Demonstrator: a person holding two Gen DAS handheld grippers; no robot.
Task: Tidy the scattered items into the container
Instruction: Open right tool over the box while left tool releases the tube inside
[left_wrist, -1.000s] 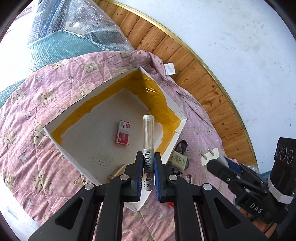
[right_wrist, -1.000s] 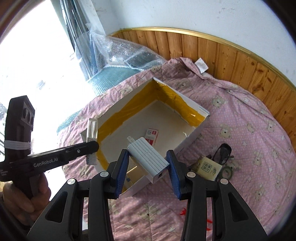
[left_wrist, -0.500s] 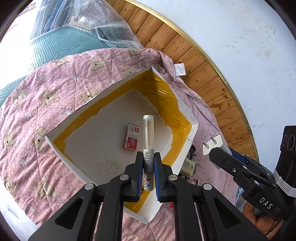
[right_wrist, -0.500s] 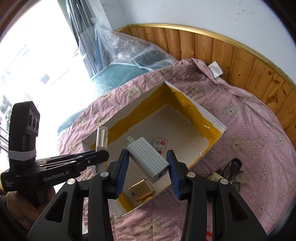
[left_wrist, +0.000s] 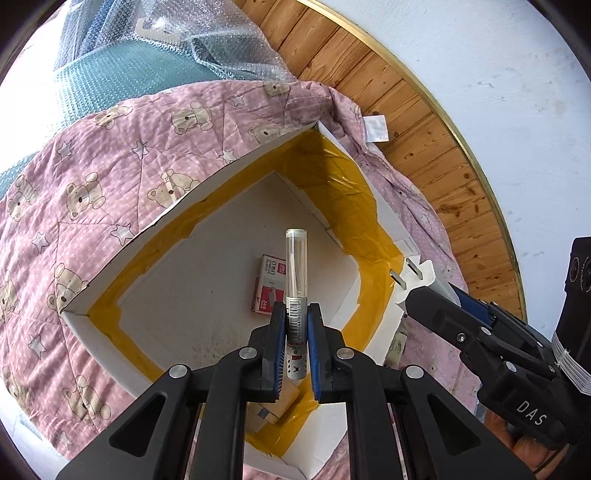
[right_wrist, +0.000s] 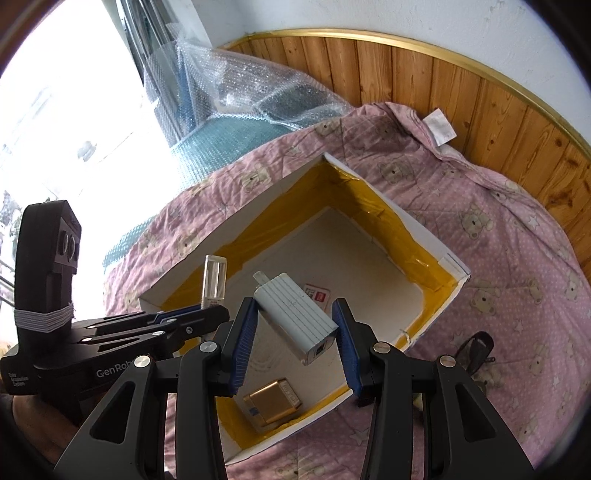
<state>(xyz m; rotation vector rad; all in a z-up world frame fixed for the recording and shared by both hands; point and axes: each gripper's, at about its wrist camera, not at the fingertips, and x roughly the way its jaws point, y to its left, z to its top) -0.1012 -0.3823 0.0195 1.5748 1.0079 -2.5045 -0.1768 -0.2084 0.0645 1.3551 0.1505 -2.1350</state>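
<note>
- Left hand-held gripper (left_wrist: 296, 343) clamps the tube (left_wrist: 296, 280); right hand-held gripper (right_wrist: 295, 332) clamps the charger (right_wrist: 295, 321); both hang over the box (right_wrist: 424, 236);
- I advise lowering each before release, clear of the red packet (left_wrist: 269, 284).

White letters "DAS" on the right gripper (left_wrist: 402, 284) body; "GenRob", partly hidden, printed on the left gripper (right_wrist: 218, 314) body.

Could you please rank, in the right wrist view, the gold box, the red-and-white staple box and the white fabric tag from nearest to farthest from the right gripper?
1. Gold box, in the container's near corner, below the right gripper.
2. Red-and-white staple box, mid-floor, beyond the held charger.
3. White fabric tag, at the blanket's far edge.
</note>
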